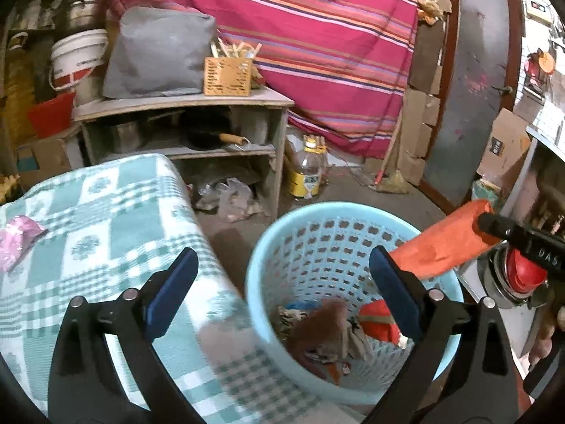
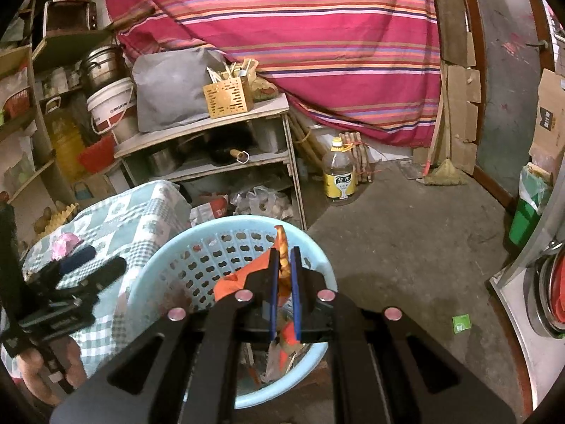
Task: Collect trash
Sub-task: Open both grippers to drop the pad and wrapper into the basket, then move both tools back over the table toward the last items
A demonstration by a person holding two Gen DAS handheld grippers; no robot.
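Dropping the orange wrapper [image 2: 233, 282] into the blue basket [image 2: 169, 258].
My right gripper [image 2: 284, 261] pinches it over the rim; I release centred. Left gripper [image 1: 282, 282] gapes, empty.

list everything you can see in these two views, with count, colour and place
basket: 1, light blue, on floor beside covered table, trash inside
orange wrapper: 1, orange, over basket, in right claw
pink wrapper: 1, pink, on checked cloth
checked cloth: 1, teal-white, over table
green scrap: 1, green, on floor
oil bottle: 1, clear, yellow label, floor by shelf
wooden box: 1, tan, shelf top
bucket: 1, white, left of shelf
striped cloth: 1, red-pink, behind
left claw: open, above basket
right claw: shut on wrapper
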